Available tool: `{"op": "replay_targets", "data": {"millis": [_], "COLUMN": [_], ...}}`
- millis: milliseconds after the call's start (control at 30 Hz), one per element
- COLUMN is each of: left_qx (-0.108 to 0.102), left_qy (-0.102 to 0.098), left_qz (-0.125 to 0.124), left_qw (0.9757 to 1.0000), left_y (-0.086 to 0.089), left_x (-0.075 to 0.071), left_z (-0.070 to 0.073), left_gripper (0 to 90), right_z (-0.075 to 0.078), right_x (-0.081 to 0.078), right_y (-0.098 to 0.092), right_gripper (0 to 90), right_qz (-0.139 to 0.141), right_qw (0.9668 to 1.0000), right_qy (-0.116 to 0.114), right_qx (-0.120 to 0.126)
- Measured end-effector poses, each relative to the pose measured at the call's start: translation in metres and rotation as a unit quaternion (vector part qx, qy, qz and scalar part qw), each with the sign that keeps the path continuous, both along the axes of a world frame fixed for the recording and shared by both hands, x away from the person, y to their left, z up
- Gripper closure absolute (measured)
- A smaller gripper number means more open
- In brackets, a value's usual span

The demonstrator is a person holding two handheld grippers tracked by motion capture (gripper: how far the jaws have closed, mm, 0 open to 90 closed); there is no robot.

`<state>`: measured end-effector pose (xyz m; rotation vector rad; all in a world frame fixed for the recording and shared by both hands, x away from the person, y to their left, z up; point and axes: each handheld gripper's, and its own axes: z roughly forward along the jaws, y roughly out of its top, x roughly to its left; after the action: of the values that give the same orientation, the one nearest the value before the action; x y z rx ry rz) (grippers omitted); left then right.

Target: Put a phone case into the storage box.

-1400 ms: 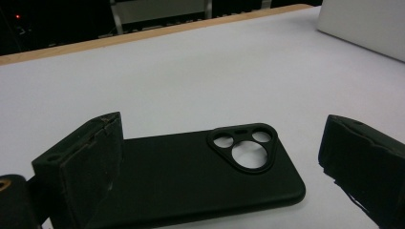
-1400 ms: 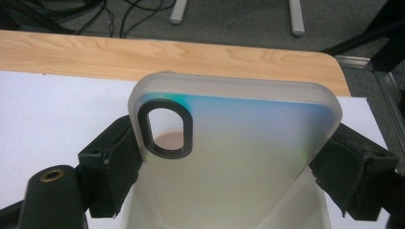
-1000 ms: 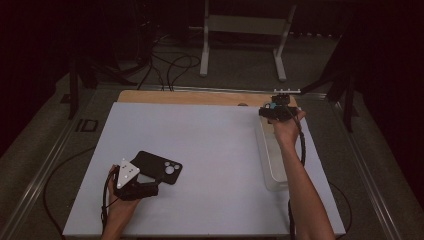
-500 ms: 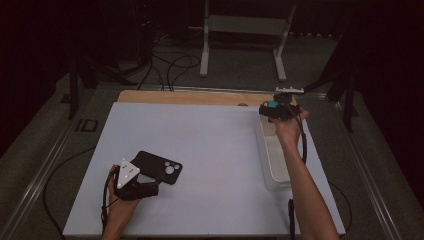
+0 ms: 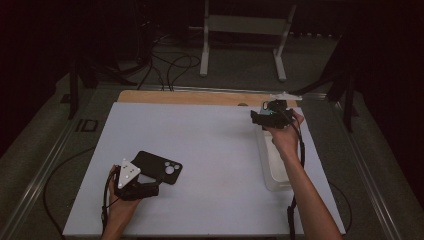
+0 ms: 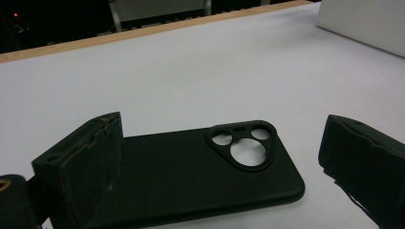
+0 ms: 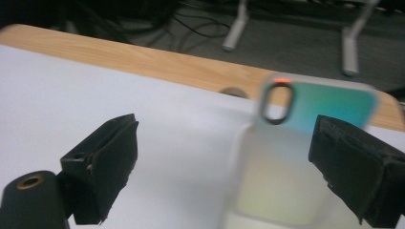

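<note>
While the left tool (image 5: 146, 186) sits wide open around the black phone case (image 6: 191, 176) near the counter's (image 5: 210, 150) front left corner, gripping nothing, the right tool (image 5: 261, 117) gapes empty over the tray (image 5: 272, 175) at the right edge, so no pickup yet.

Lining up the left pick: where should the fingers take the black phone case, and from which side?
Judging by its flat pose, take the black phone case across its plain end, away from the camera cutout; the left gripper already straddles that end, open.
</note>
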<state>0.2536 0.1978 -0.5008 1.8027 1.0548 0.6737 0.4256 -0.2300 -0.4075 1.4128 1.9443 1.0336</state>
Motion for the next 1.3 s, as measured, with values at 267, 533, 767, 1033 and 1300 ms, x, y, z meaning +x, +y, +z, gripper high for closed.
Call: {"op": "replay_targets", "data": {"millis": [267, 533, 767, 1033, 1300], "left_qx": [0.000, -0.001, -0.001, 0.000, -0.004], "left_qy": [-0.001, 0.000, -0.001, -0.002, -0.001], "left_qz": [0.001, 0.001, 0.002, 0.003, 0.007], "left_qw": [1.0000, 1.0000, 1.0000, 1.0000, 1.0000], "left_y": [0.000, 0.000, 0.000, 0.000, 0.002], "left_x": [0.000, 0.001, 0.000, 0.000, 0.000], "left_z": [0.000, 0.000, 0.000, 0.000, 0.001], "left_gripper": [2.2, 2.2, 2.2, 2.2, 2.2], "right_z": [0.008, 0.010, 0.007, -0.012, -0.037], "right_x": [-0.033, -0.066, -0.093, -0.120, -0.143], "right_y": [0.019, 0.028, 0.027, 0.017, 0.000], "right_gripper": [9.3, 9.3, 9.3, 9.3, 9.4], "right_qz": [0.061, 0.113, 0.134, 0.131, 0.128], "right_qw": [0.9979, 0.9926, 0.9879, 0.9875, 0.9863], "right_qy": [-0.023, -0.044, -0.067, -0.074, -0.087], "right_qx": [0.004, 0.016, 0.040, 0.048, 0.059]}}
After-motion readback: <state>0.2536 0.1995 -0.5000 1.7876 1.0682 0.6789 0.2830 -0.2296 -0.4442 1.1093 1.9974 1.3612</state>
